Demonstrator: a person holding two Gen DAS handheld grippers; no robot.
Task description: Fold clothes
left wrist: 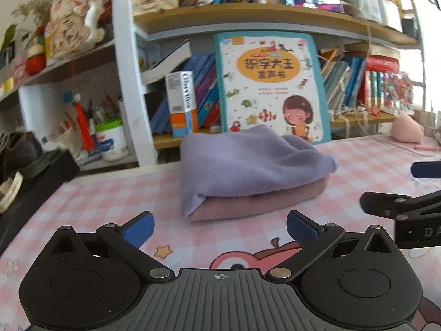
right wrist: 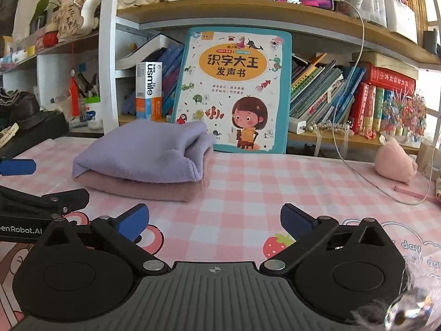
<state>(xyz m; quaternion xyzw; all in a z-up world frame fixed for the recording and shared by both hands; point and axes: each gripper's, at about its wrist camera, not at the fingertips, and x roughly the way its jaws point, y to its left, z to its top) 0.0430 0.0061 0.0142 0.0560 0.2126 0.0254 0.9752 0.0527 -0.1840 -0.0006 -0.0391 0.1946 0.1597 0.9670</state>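
A folded lilac cloth lies on top of a folded dusty-pink cloth on the pink checked table. The stack also shows in the right wrist view, lilac cloth above pink cloth. My left gripper is open and empty, just short of the stack's near edge. My right gripper is open and empty, to the right of the stack and nearer than it. Each gripper shows at the edge of the other's view.
A large children's book leans against the bookshelf behind the stack. A pink plush toy and a white cable lie at the far right. A black box with a dark hat stands at the left edge.
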